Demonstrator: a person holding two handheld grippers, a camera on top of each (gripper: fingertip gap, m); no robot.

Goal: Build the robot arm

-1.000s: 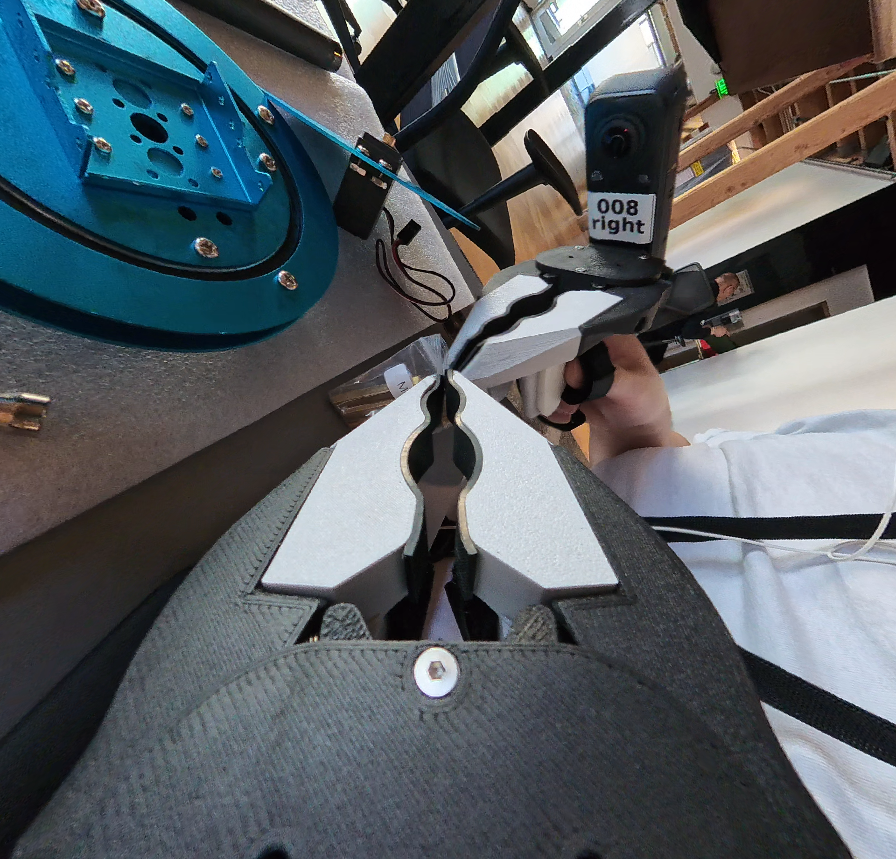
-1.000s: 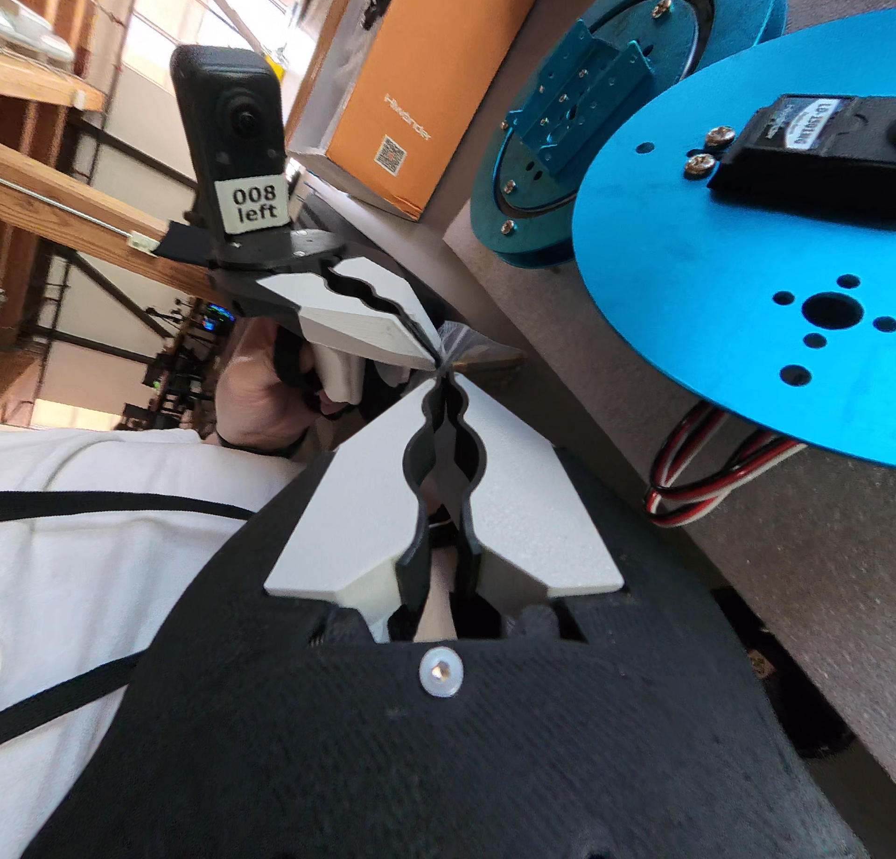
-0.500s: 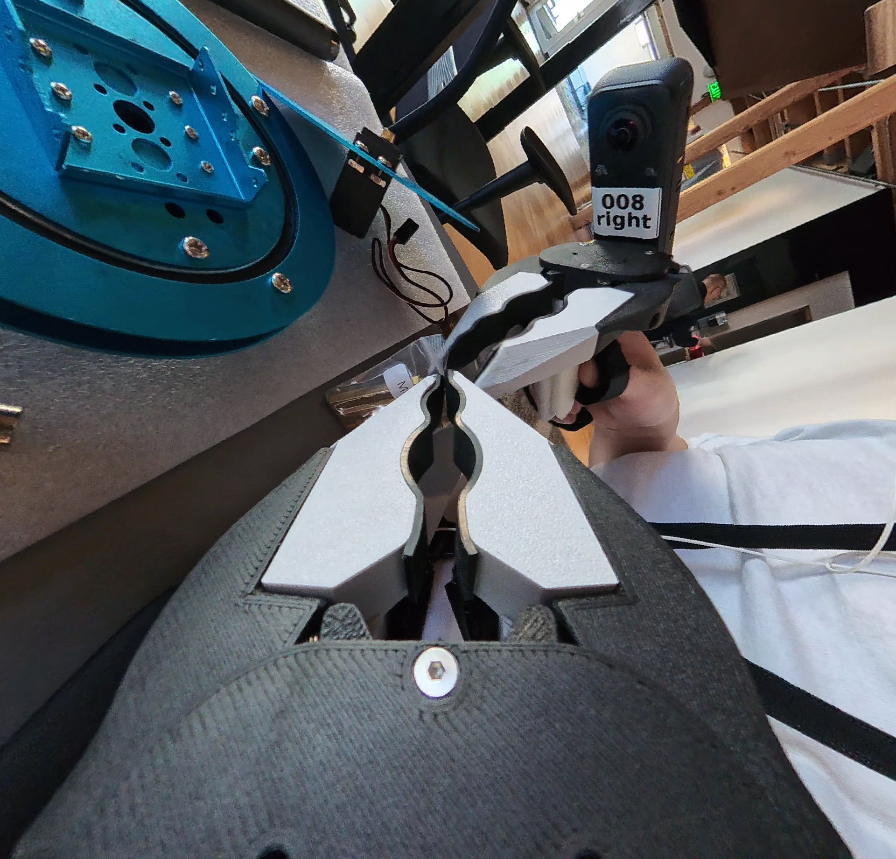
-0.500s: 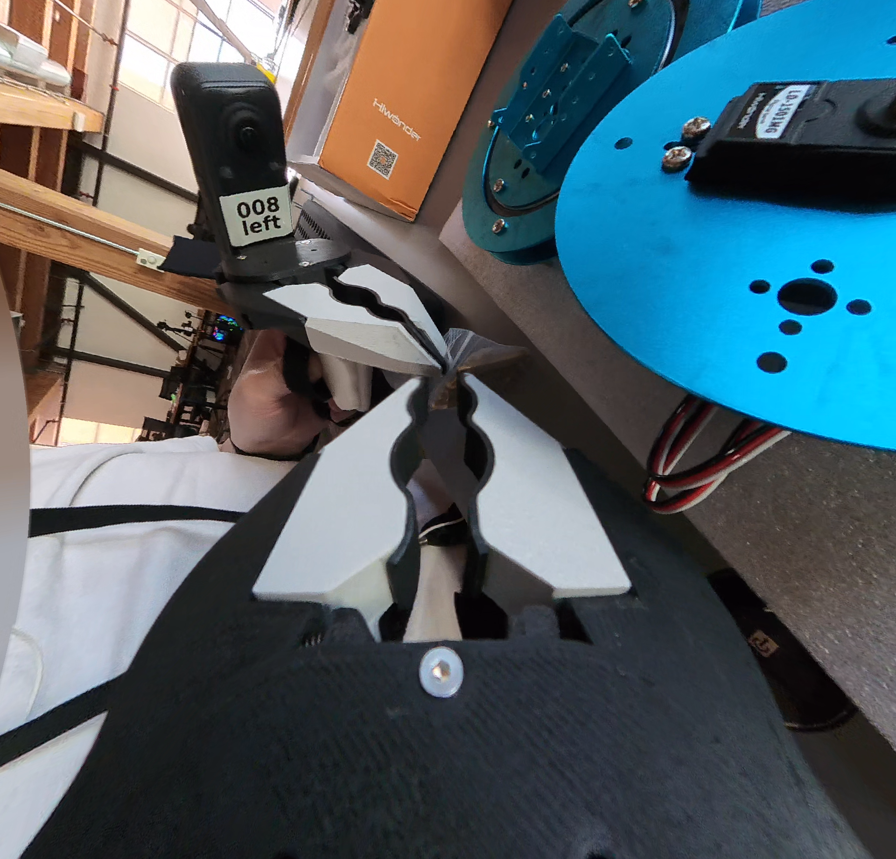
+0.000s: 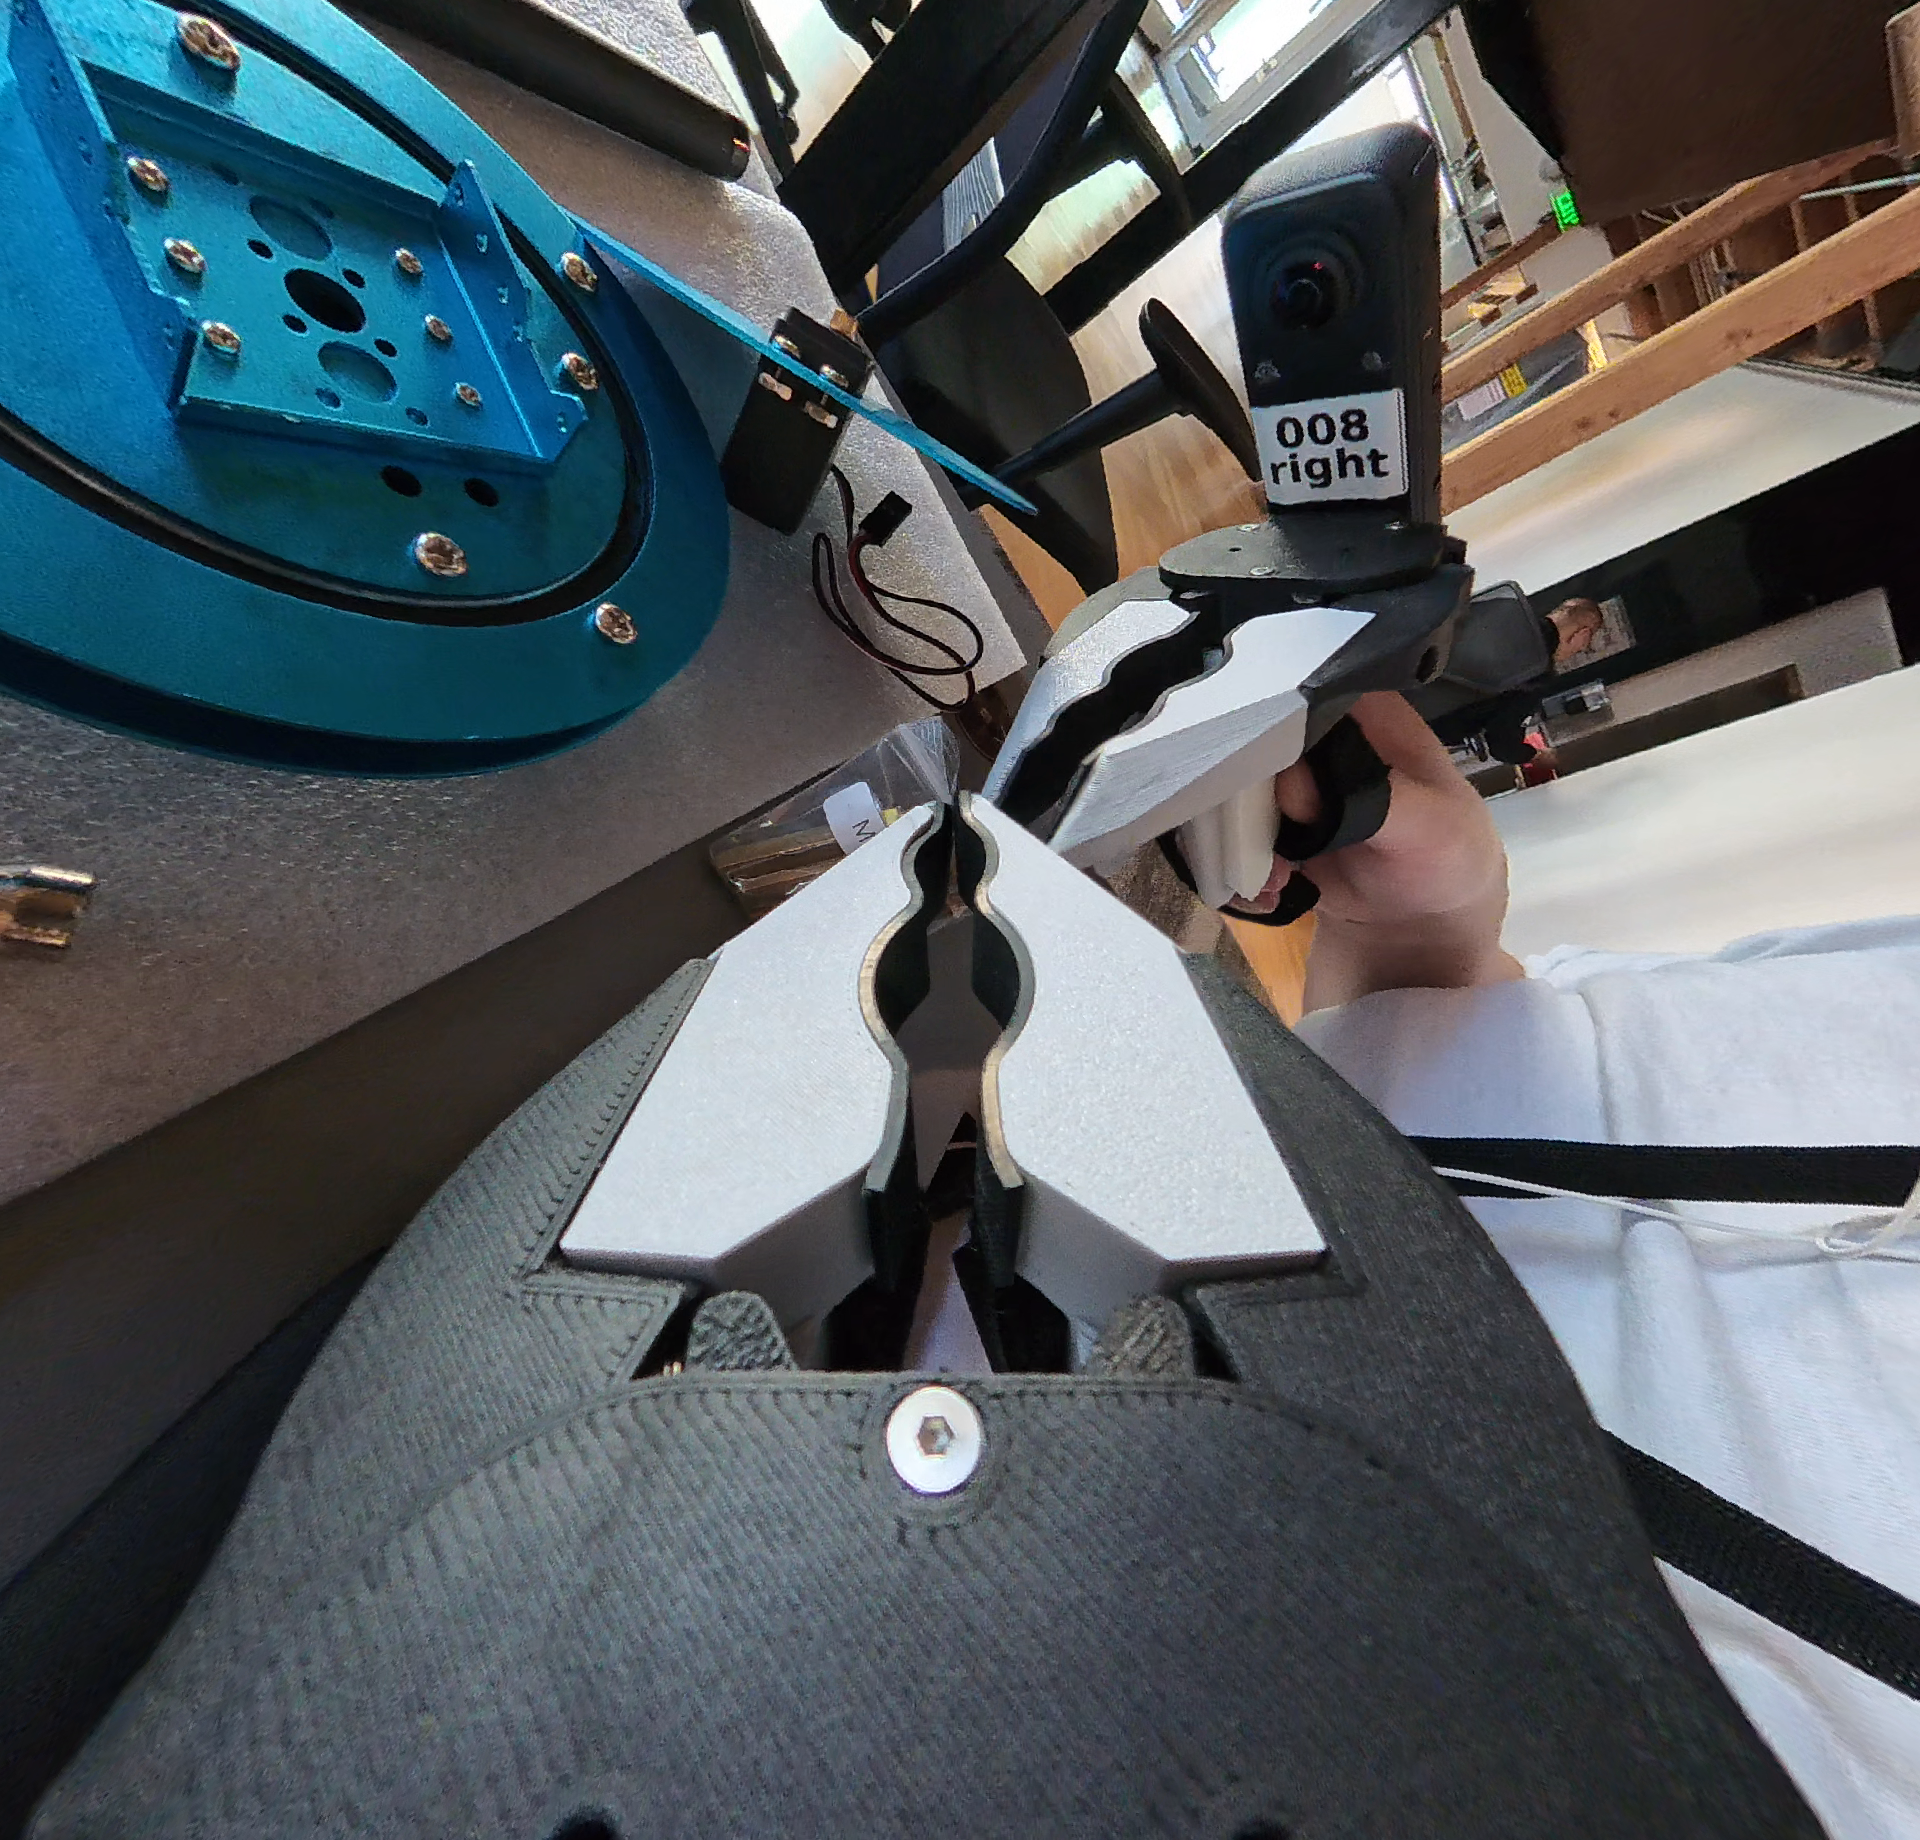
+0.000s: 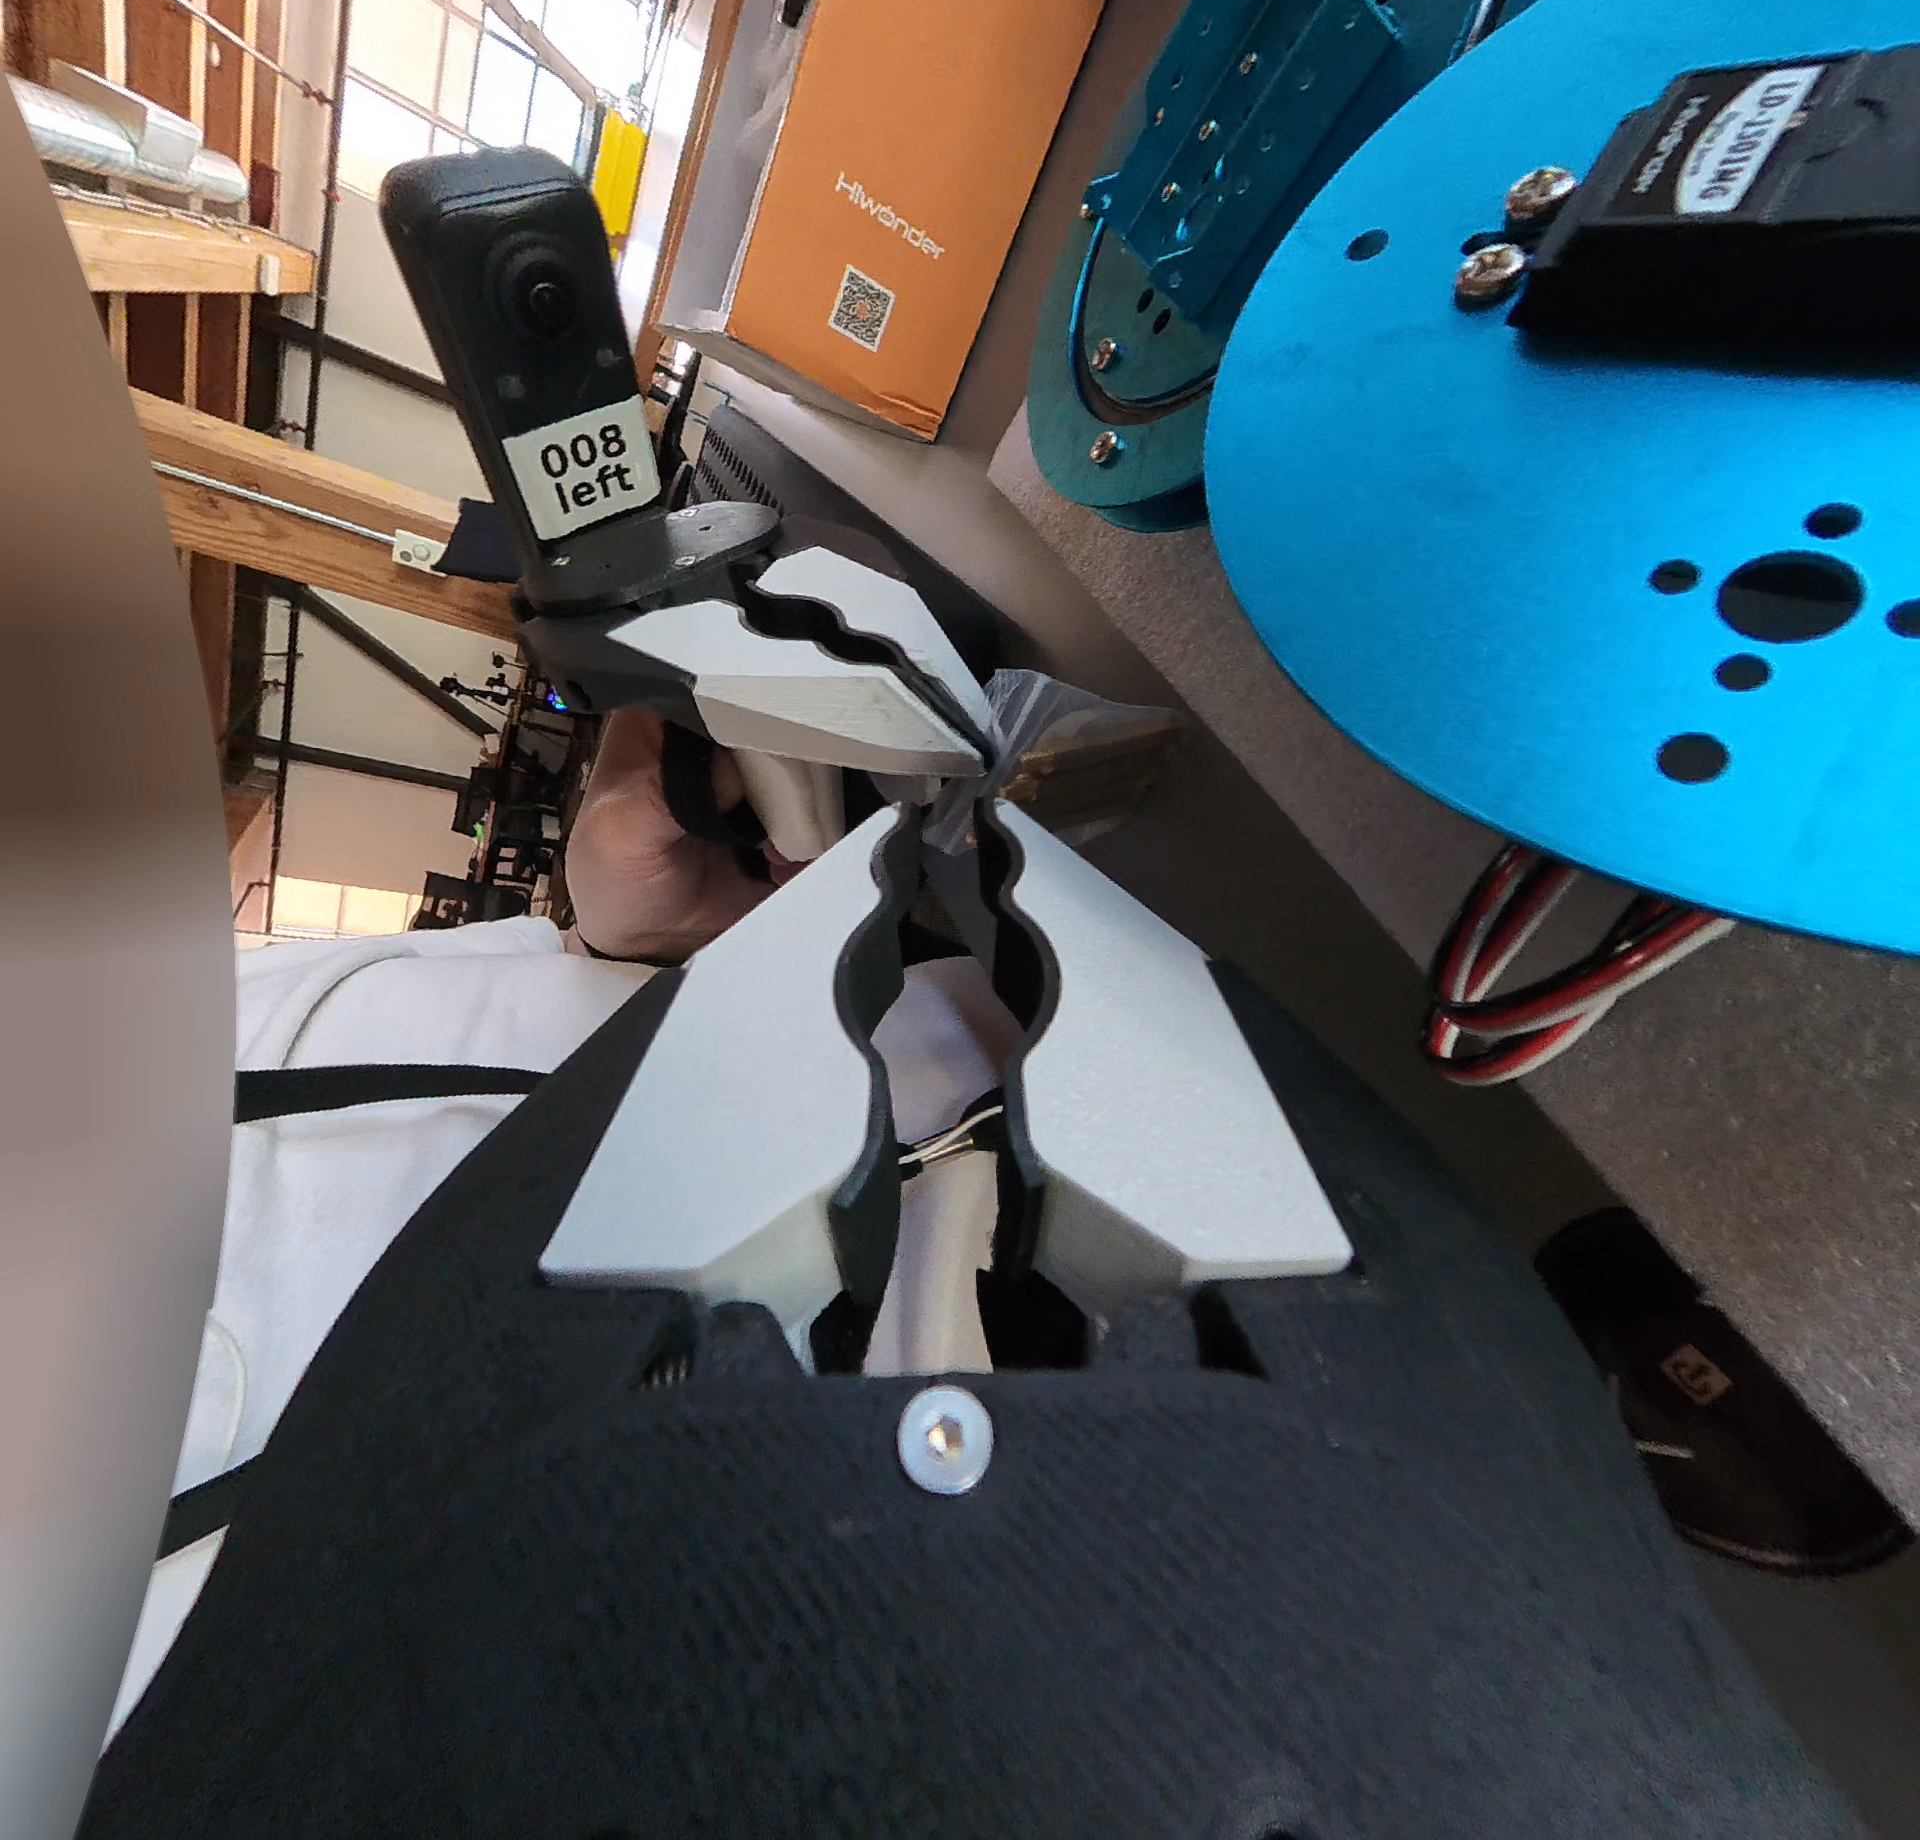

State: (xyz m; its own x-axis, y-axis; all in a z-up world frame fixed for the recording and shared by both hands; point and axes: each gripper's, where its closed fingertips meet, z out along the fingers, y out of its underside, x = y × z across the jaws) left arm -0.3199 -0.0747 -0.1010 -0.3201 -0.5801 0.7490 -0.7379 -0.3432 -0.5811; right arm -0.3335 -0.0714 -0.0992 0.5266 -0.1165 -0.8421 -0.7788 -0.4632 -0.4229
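A small clear plastic bag (image 5: 831, 824) with brass-coloured parts and a white label hangs at the table's front edge. My left gripper (image 5: 956, 811) is shut on the bag's top edge. In the right wrist view the left gripper (image 6: 971, 746) pinches the bag (image 6: 1060, 741). My right gripper (image 6: 945, 816) is open, its tips on either side of a fold of the bag's plastic. In the left wrist view the right gripper (image 5: 1003, 788) meets the left one tip to tip, jaws apart.
On the grey foam mat (image 5: 260, 907) lie a teal round base with a bracket (image 5: 312, 585), a blue disc (image 6: 1507, 595) with a black servo (image 6: 1745, 221) and red-white-black wires (image 6: 1538, 1001). An orange box (image 6: 904, 159) stands behind. A person's white shirt (image 5: 1662, 1115) is close. My left and right fingertips are right by each other. From either gripper's tips it is about 9 cm to the blue disc (image 6: 1507, 595).
My right gripper's jaws have parted from shut on the bag to open. My left gripper stays shut on the bag. Both have shifted only slightly.
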